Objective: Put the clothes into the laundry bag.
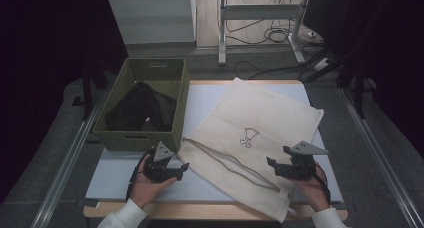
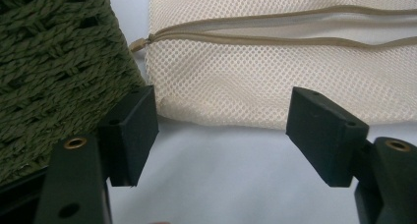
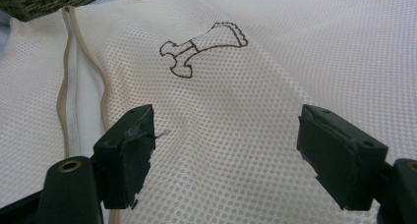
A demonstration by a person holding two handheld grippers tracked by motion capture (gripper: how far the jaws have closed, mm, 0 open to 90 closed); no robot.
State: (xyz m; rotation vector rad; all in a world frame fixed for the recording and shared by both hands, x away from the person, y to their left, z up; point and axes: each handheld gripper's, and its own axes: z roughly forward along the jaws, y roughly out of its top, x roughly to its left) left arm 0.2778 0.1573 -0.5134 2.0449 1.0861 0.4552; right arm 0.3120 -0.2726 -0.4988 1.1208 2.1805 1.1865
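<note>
A cream mesh laundry bag (image 1: 250, 125) lies flat on the white table, its zipper (image 1: 222, 160) running along the near-left side and a small dark emblem (image 1: 248, 137) at its middle. My left gripper (image 1: 182, 169) hovers open beside the bag's left corner, next to the green woven basket (image 1: 122, 138). In the left gripper view the open jaws frame the bag's mesh edge (image 2: 255, 91) and the zipper's end (image 2: 140, 43). Above the bag's near-right part my right gripper (image 1: 272, 165) is open. The right gripper view has the emblem (image 3: 201, 47) ahead of the empty jaws.
The green basket holds dark clothing (image 1: 142, 108). The table's wooden front edge (image 1: 200, 210) runs between the person's hands. Metal rails (image 1: 70, 158) flank the table, and cables (image 1: 270, 35) lie on the floor beyond it.
</note>
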